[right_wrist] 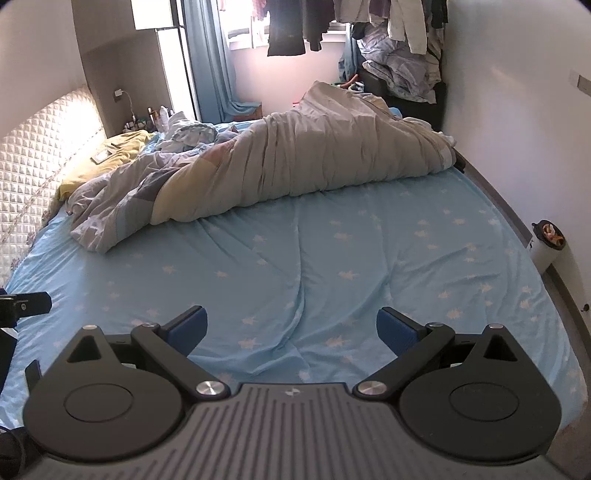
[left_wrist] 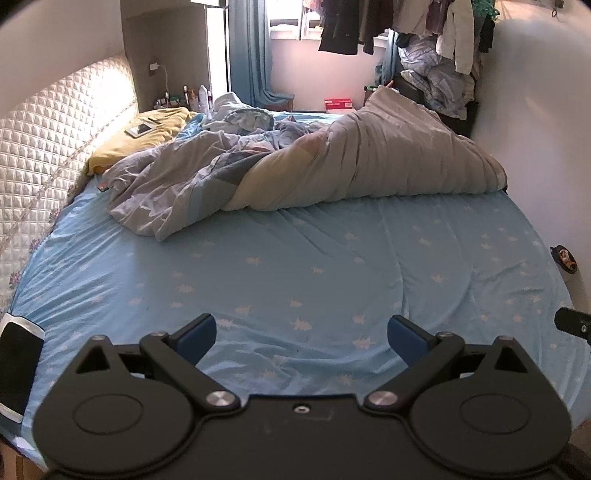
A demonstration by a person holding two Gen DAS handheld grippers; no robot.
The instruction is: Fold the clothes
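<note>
My left gripper (left_wrist: 301, 328) is open and empty, held above the near part of a bed with a light blue star-print sheet (left_wrist: 295, 266). My right gripper (right_wrist: 291, 321) is open and empty above the same sheet (right_wrist: 332, 258). No loose garment lies on the near sheet. Clothes hang on a rail by the window at the back (left_wrist: 340, 33) (right_wrist: 288, 37). A small crumpled light blue and white cloth (left_wrist: 243, 118) (right_wrist: 188, 133) lies at the far end of the bed.
A rumpled grey duvet (left_wrist: 332, 166) (right_wrist: 314, 155) covers the far half of the bed. A yellow pillow (left_wrist: 147, 133) with a phone (left_wrist: 139, 129) lies by the quilted headboard (left_wrist: 48, 147). A white wall (right_wrist: 517, 129) runs along the right. Piled bedding (left_wrist: 432, 81) stands at the back right.
</note>
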